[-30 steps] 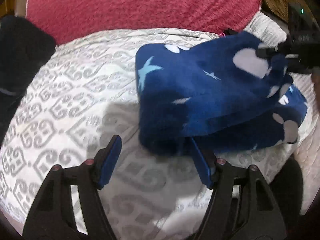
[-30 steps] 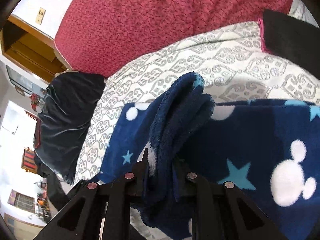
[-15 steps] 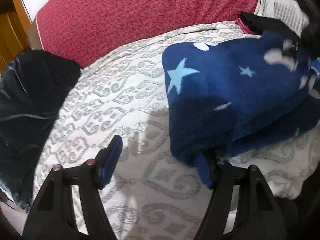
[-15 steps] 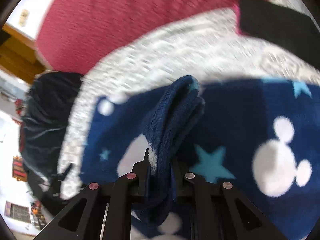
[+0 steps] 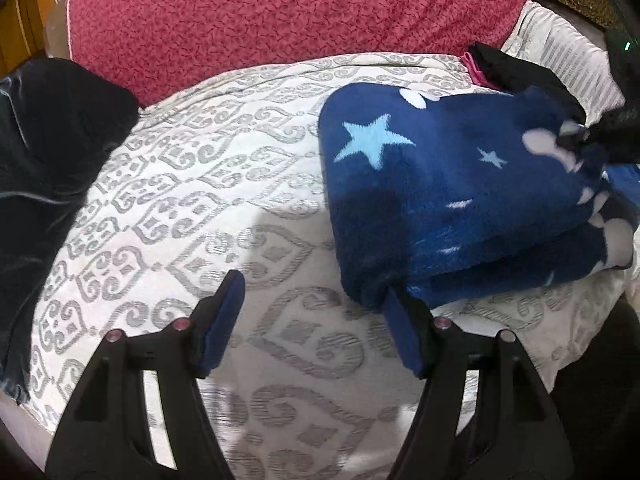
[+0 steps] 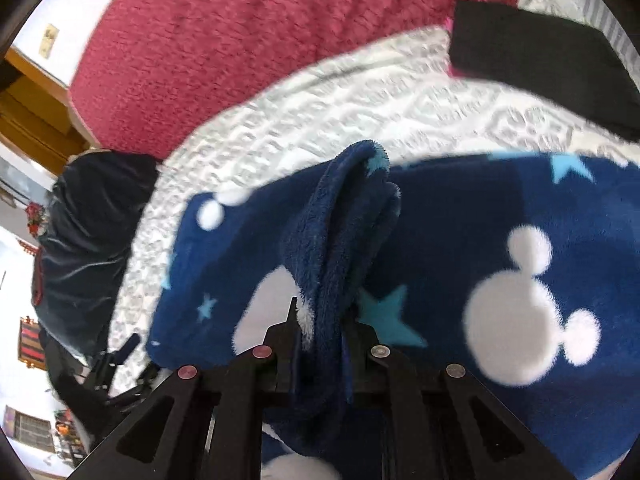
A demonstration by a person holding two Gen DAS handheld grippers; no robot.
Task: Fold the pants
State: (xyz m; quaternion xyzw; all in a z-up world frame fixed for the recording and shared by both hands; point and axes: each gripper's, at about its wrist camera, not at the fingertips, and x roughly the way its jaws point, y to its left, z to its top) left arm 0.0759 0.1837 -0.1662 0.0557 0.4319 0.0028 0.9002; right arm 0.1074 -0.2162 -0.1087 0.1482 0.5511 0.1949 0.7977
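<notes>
While the right claw pinches a bunched ridge of the blue star-print pants, the left claw stands wide and empty, its right finger just beside the folded pants, which lie toward the right edge of the patterned bed.

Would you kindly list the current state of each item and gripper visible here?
blue fleece pants: folded over in layers on the bed, one bunched edge lifted.
right gripper: shut on that bunched edge.
left gripper: open, empty, at the near corner of the pants.
black garment: folded flat, beyond the pants.
dark velvet garment: crumpled, unfolded, at the bed's edge.
patterned bedspread: spread flat.
</notes>
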